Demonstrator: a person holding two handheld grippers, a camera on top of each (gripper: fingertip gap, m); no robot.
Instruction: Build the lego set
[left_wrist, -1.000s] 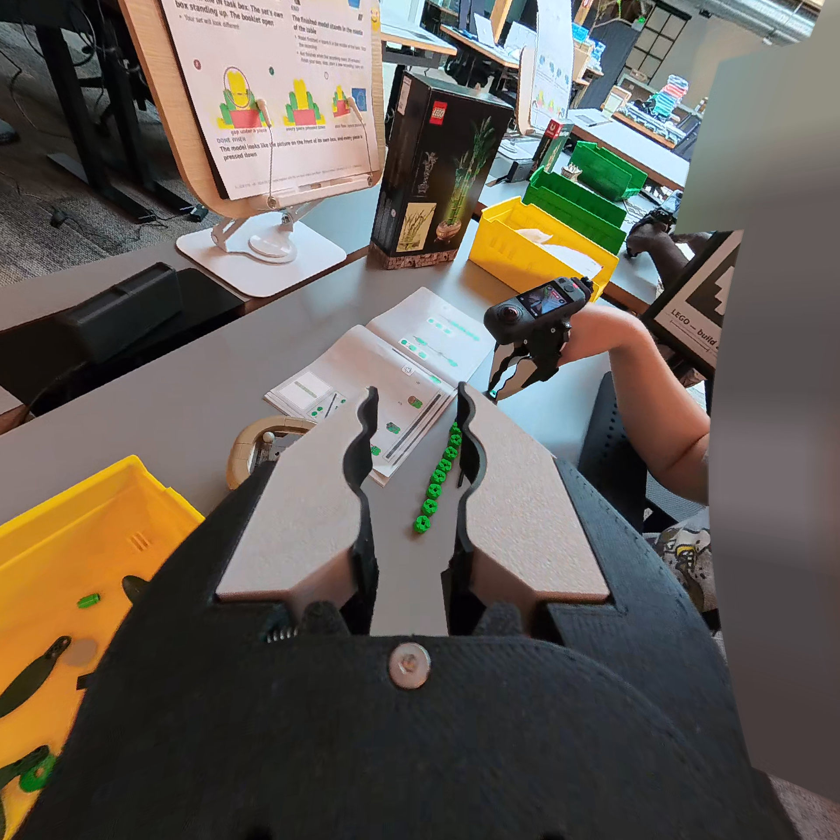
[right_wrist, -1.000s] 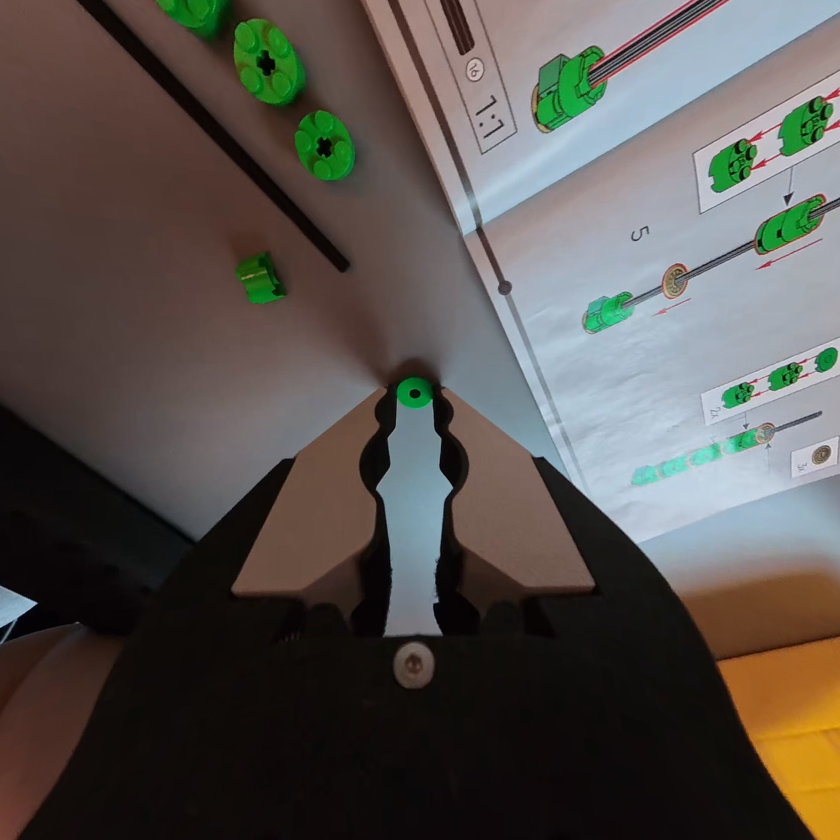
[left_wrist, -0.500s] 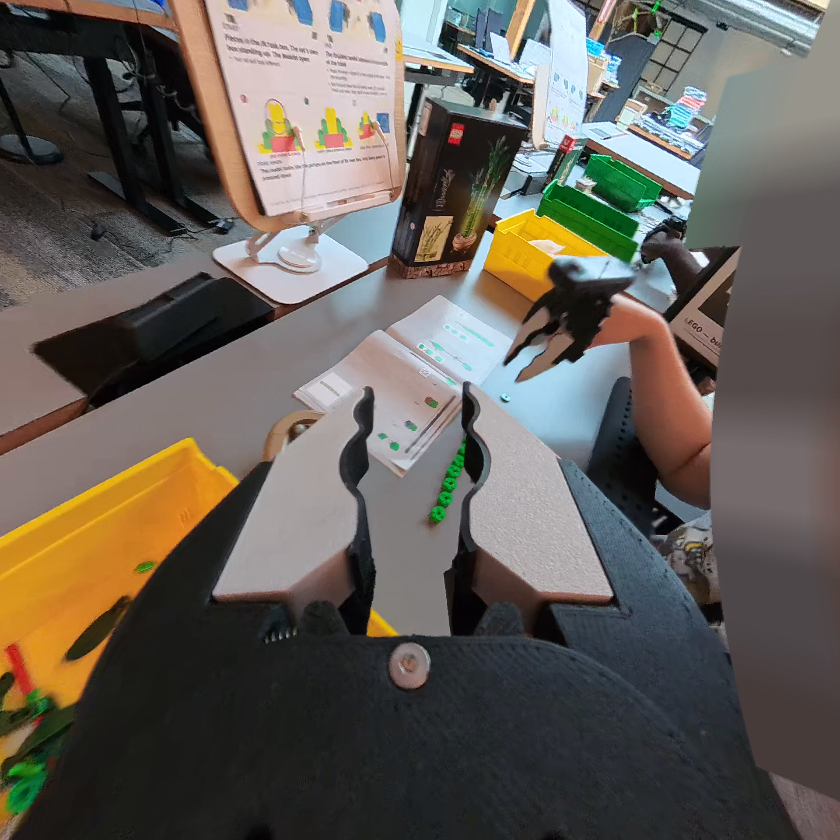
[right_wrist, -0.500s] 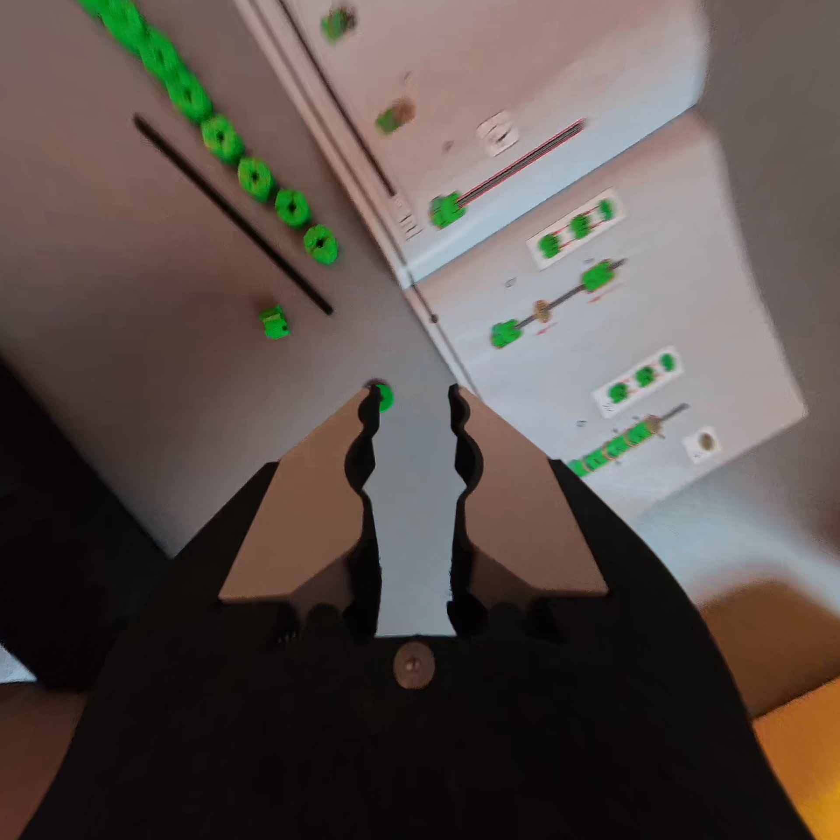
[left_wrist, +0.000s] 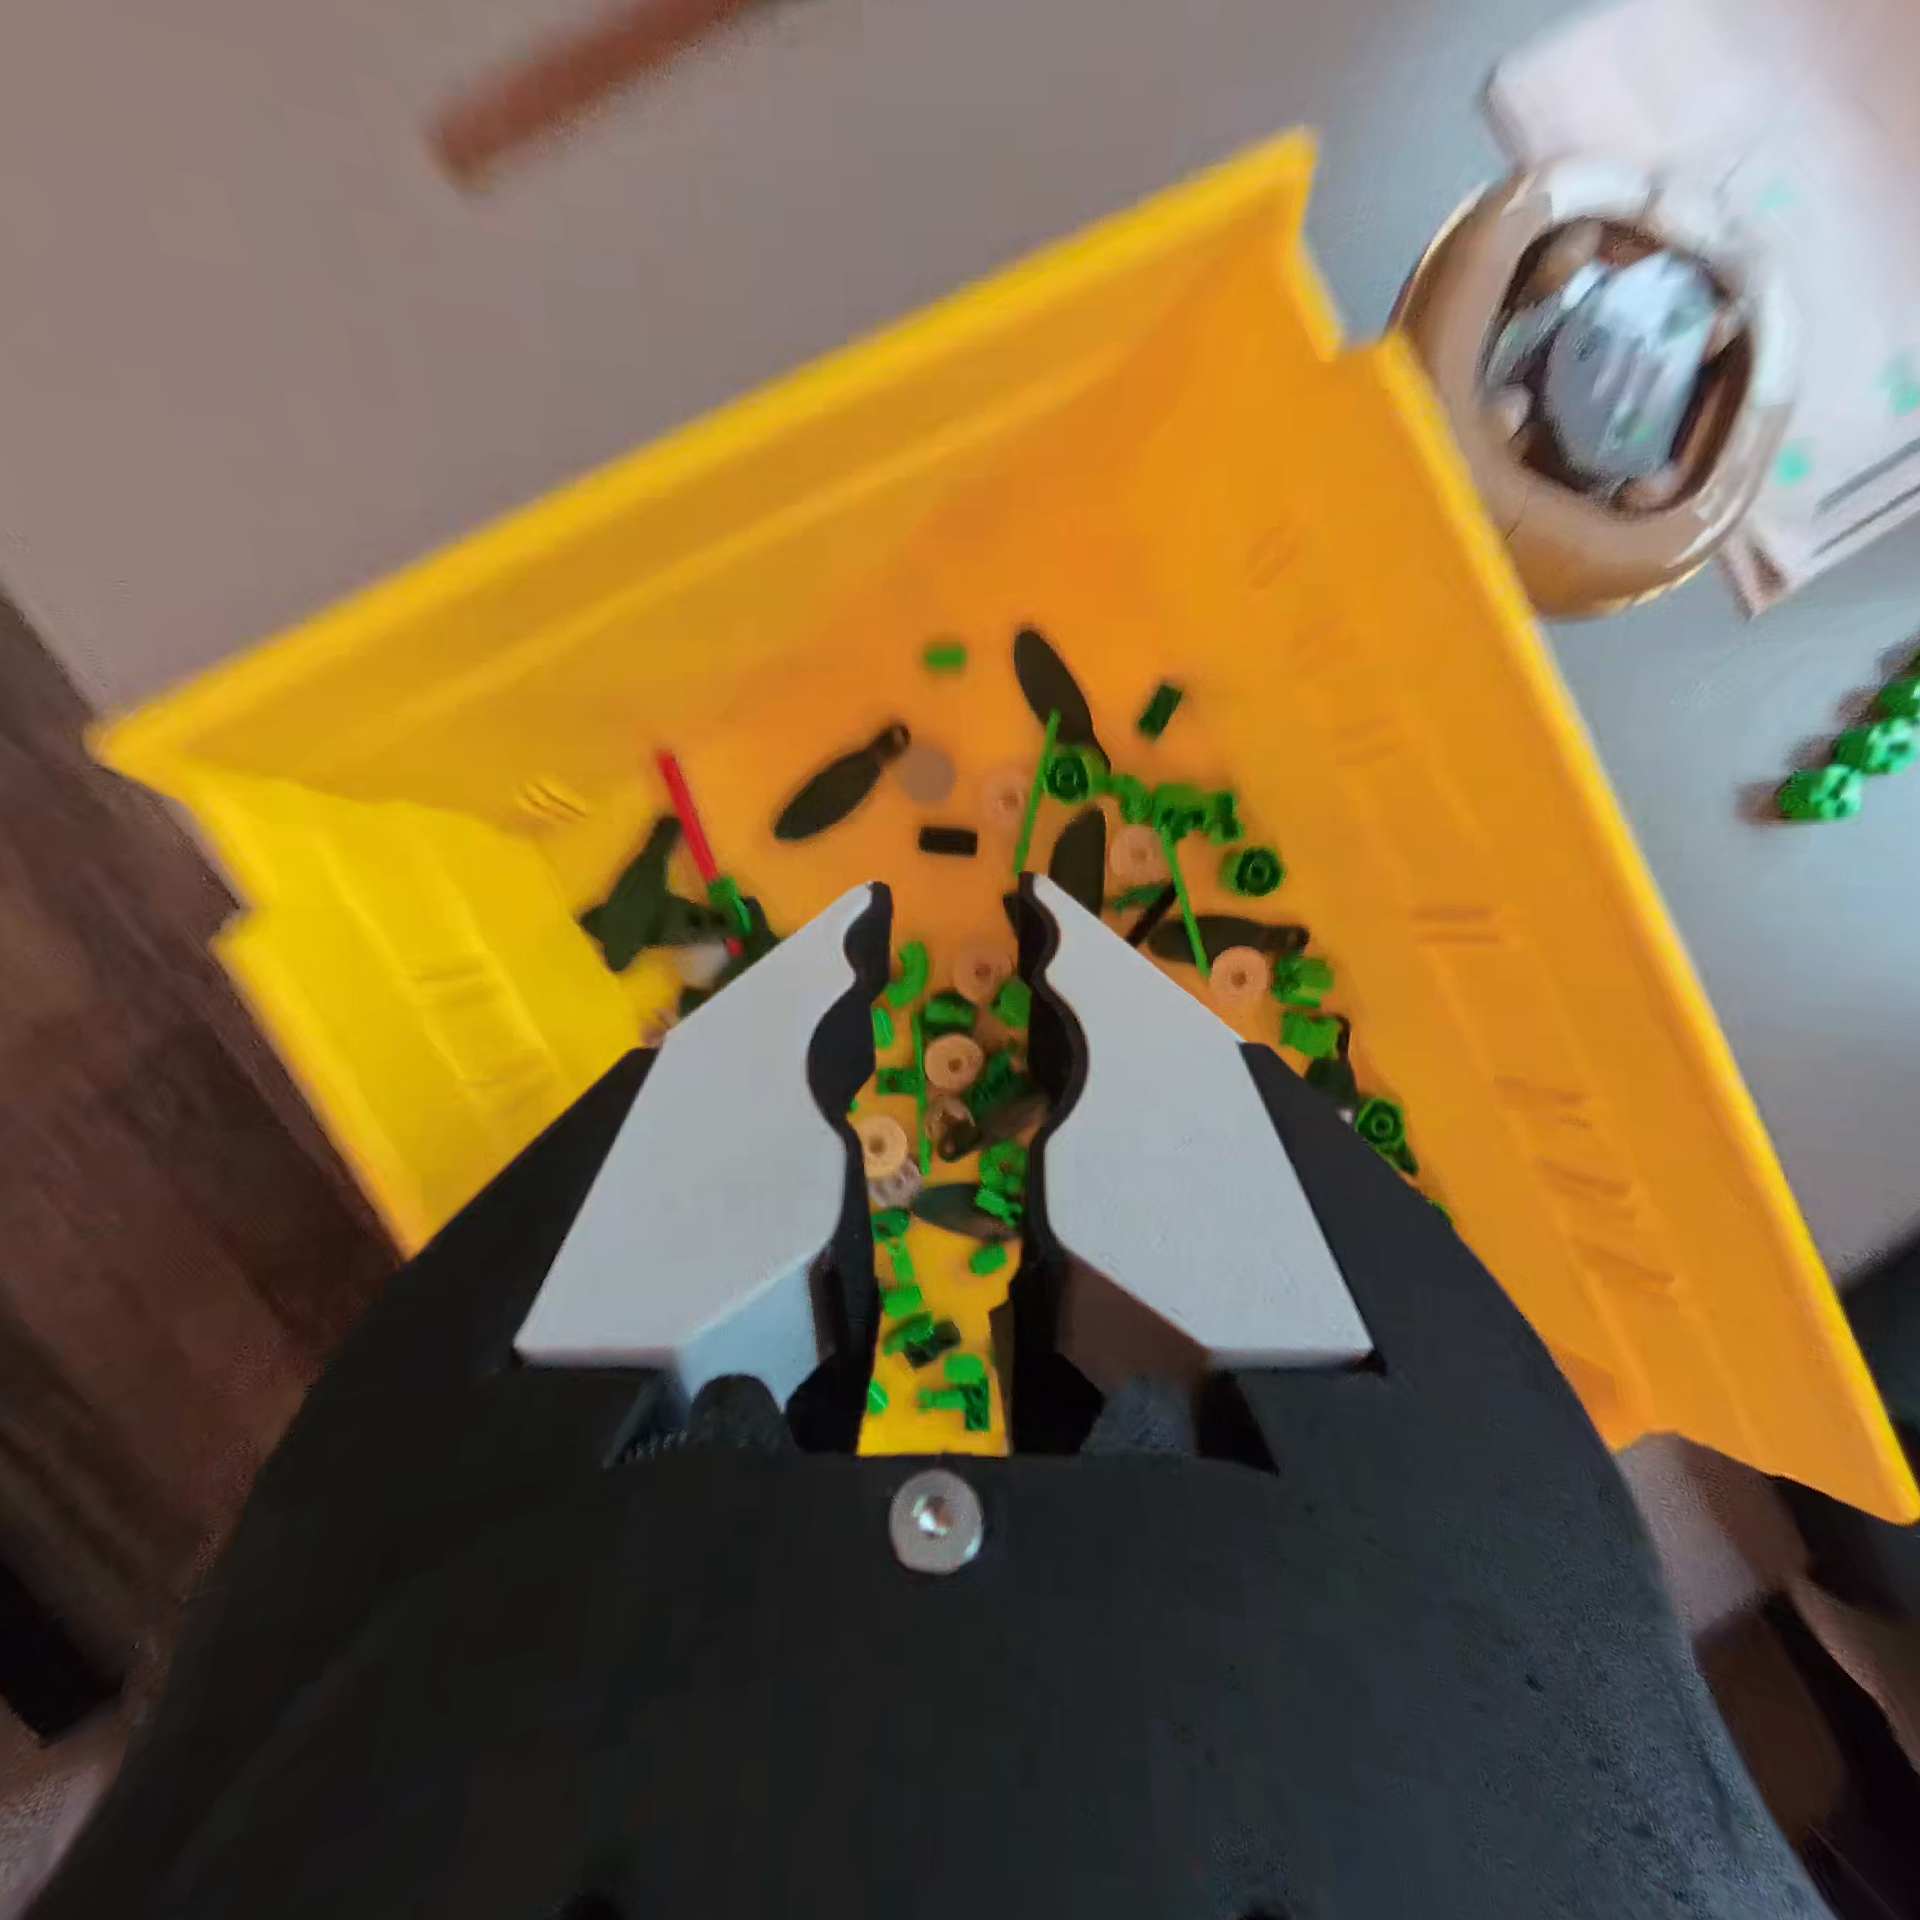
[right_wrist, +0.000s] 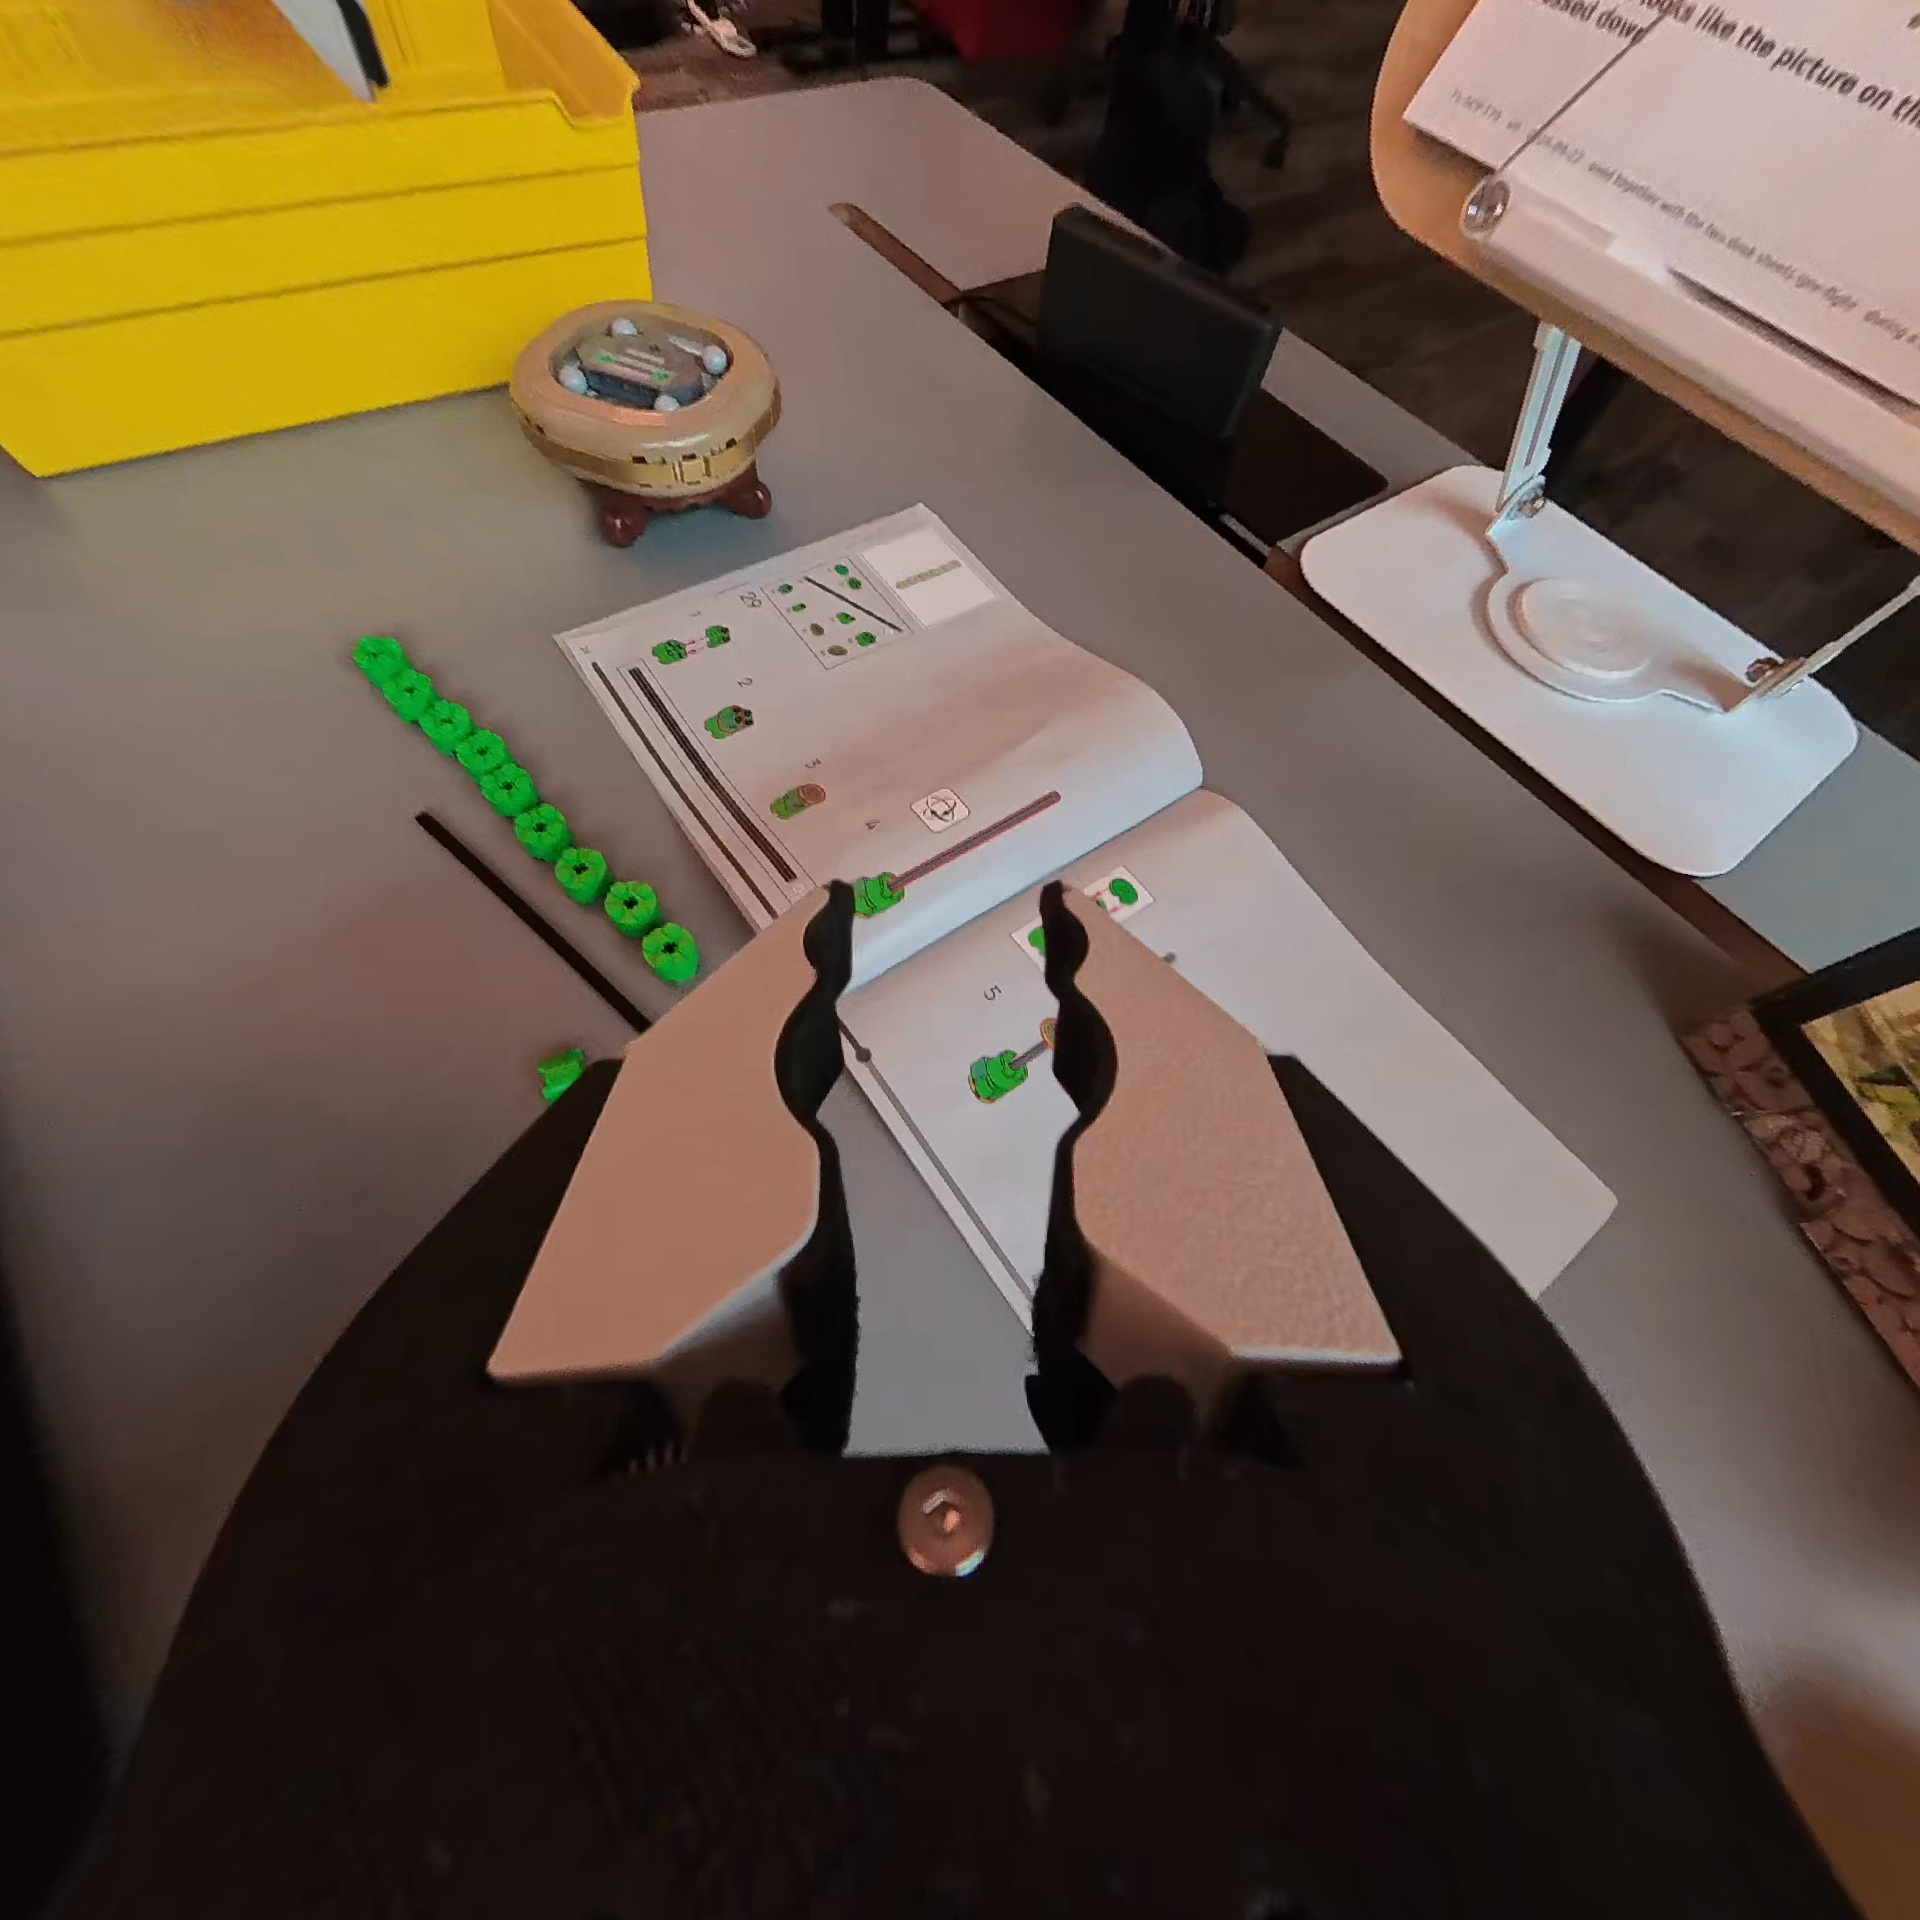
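Risk in the bin: the left gripper (left_wrist: 951, 894) points down into the yellow bin (left_wrist: 1558, 935), where small green, tan and dark pieces (left_wrist: 966, 1049) lie heaped and touching — closing there would likely pinch two at once, or flick a neighbour aside. The view is smeared, so which piece lies under the tips cannot be told.
Risk on the table: the black rod (right_wrist: 530, 920) and the row of green round bricks (right_wrist: 520, 795) lie loose just beside the booklet (right_wrist: 935, 727); a careless sweep of the right gripper (right_wrist: 940, 904) could roll or scatter them (the single green piece (right_wrist: 561, 1072) nearer the gripper, too).
Left gripper: jaws a narrow gap apart, empty, touching nothing that shows.
Right gripper: jaws moderately apart, empty, hanging above the booklet's near page.
Build so far: the tan pot base (right_wrist: 644, 405) stands between the bin and the booklet, on the bin side of the green bricks — the stalk is not yet threaded.
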